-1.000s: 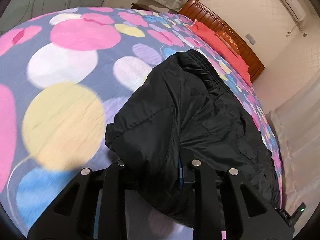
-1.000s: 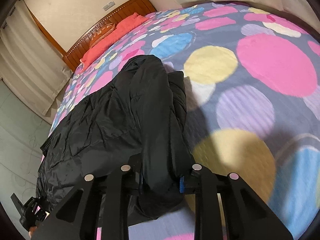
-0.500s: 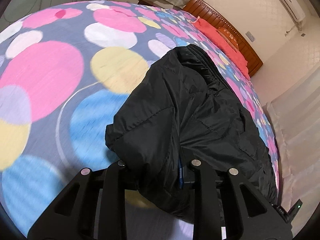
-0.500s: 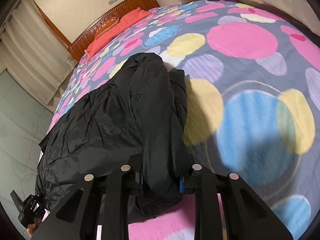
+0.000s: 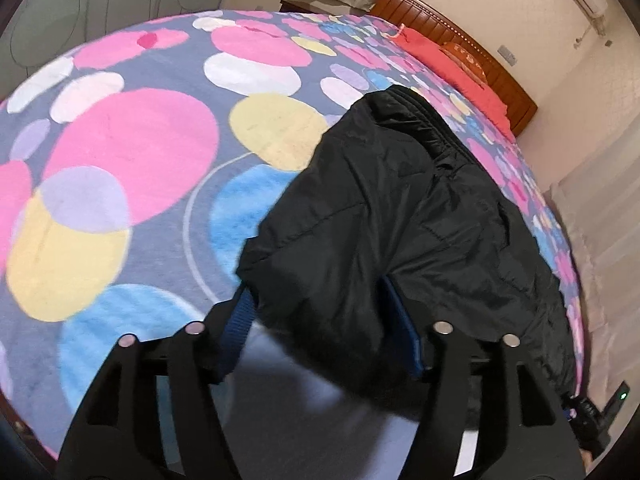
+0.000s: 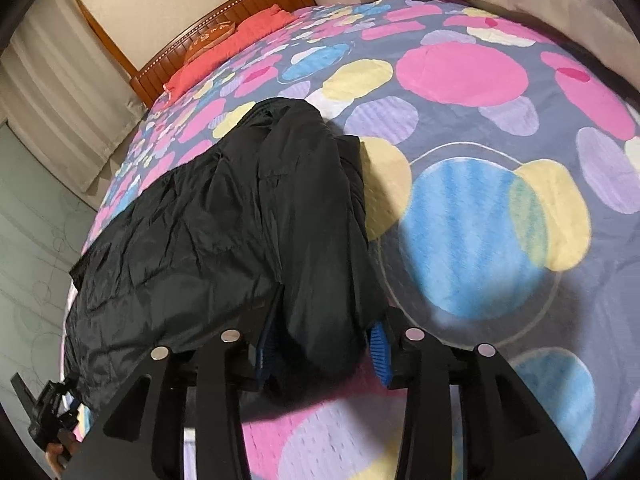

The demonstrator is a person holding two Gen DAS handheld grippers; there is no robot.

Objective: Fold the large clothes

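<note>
Presently the bed (image 5: 132, 152), with its dotted cover of pink, yellow and blue circles, fills both views, and every place below is given from it. Its wooden headboard (image 6: 224, 28) and the red bedding (image 6: 240, 34) lie at the far end. The black padded jacket (image 5: 400, 208) lies lengthwise near the foot of the bed, already doubled over itself, with its bunched near edge reaching toward you at the bed's near side.

Your left gripper (image 5: 324, 332) has its jaws opening. A fold of the jacket sits between them, lying against the right-hand blue pad while the left-hand pad stands clear of the cloth. Your right gripper (image 6: 320, 344) is likewise opening, with a roll of jacket (image 6: 312, 208) between the jaws and both blue pads appearing parted from it.

My reading is that you are setting down a completed fold. To do it well, let both tongs part fully before you draw back, so no pad drags the slippery shell and undoes the layer. Withdraw both hands evenly toward the bed's near side. Padded fabric tends to spring up, so judge whether the near edge needs pressing flat before the next fold
</note>
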